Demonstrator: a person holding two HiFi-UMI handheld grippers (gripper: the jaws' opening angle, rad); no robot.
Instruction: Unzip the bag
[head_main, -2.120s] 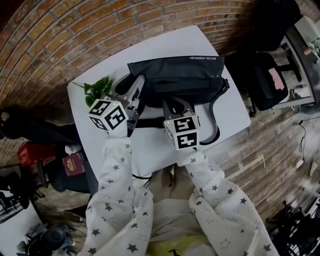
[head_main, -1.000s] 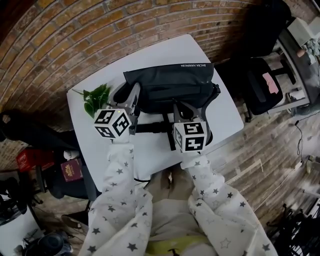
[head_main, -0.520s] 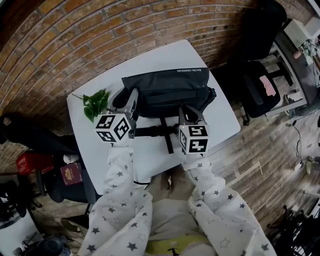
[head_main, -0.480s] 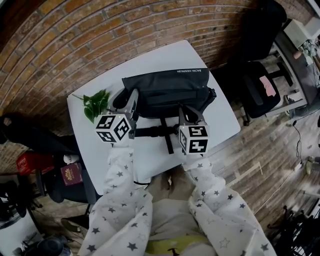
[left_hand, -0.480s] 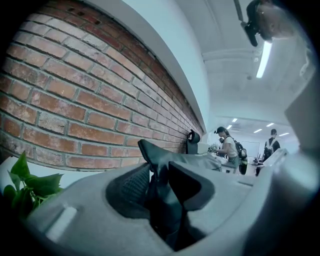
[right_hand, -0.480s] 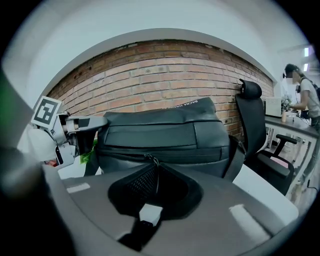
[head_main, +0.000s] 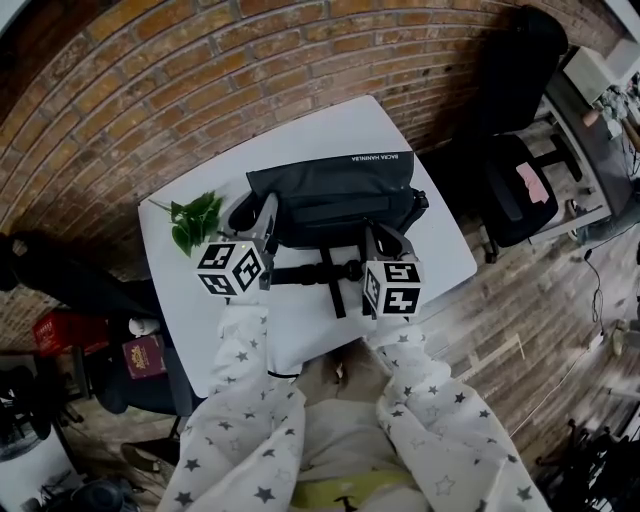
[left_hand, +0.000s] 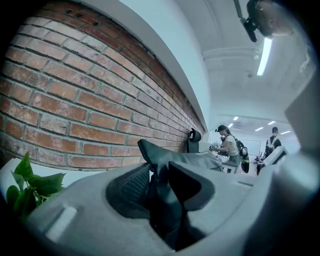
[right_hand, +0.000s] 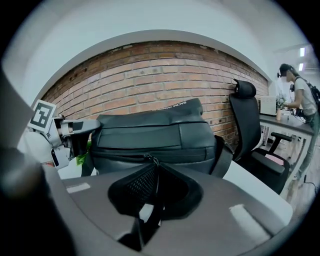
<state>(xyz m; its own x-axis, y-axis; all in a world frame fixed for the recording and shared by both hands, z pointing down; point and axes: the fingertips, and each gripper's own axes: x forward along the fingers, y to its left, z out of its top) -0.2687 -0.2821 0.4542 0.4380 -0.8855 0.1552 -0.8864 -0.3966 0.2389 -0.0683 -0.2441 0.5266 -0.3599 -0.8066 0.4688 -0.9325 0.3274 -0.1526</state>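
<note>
A black bag (head_main: 335, 185) lies on the white table (head_main: 300, 325), its long side toward me. My left gripper (head_main: 269, 206) is at the bag's left end and is shut on a fold of the black fabric (left_hand: 150, 152), which stands up between its pads (left_hand: 131, 186). My right gripper (head_main: 373, 231) is at the bag's front, right of the middle. It is shut on the zipper pull (right_hand: 149, 160), which sits on the front zipper line of the bag (right_hand: 150, 131). In the right gripper view my left gripper (right_hand: 75, 131) shows at the bag's left end.
The bag's strap with its buckle (head_main: 335, 272) lies on the table between my grippers. A green leafy sprig (head_main: 196, 217) rests at the table's left. A brick wall (head_main: 200, 70) runs behind. A black office chair (head_main: 520, 180) stands to the right. People stand far off (right_hand: 299, 95).
My right gripper has moved to the right along the bag's front, still shut on the zipper pull. The left gripper has kept its hold at the bag's left end.
</note>
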